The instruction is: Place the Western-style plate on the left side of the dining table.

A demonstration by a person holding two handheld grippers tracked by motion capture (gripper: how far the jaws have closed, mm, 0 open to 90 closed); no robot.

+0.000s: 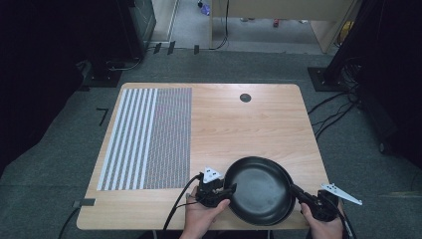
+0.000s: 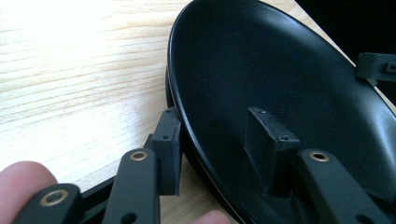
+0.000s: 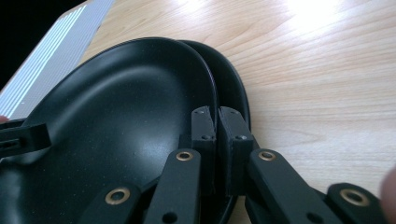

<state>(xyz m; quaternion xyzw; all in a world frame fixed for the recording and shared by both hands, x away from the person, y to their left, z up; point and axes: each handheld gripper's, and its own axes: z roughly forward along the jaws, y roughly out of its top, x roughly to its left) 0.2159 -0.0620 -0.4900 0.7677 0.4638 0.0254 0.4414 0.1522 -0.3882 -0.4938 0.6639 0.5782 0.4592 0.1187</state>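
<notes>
Here, two black plates sit stacked at the near edge of the wooden bench (image 1: 239, 124), w/ the upper plate (image 1: 258, 186) shifted a bit off the lower plate (image 1: 287, 211), whose rim peeks out on the right side. All places below are given rel. to the upper plate. The left tool (image 1: 225, 189) is at its left rim: in the left gripper view one jaw is inside the bowl and the other outside the rim, w/ a gap still visible around the rim, so it straddles the edge w/o clamping, i.e. spread apart. The left hand (image 1: 201, 215) holds that tool just left of and nearer than the plate. The right tool (image 1: 297, 191) is at the plate's right rim; in the right gripper view (image 3: 217, 126) its jaws are pinched tight on the upper plate's edge, w/ the lower plate's rim (image 3: 233, 79) just beyond. The right hand (image 1: 323, 226) is right of and nearer than the plate. A striped and dotted mat (image 1: 149, 137) lies well left of and beyond the plate; a small dark round hole (image 1: 245, 97) in the bench is far beyond it.
</notes>
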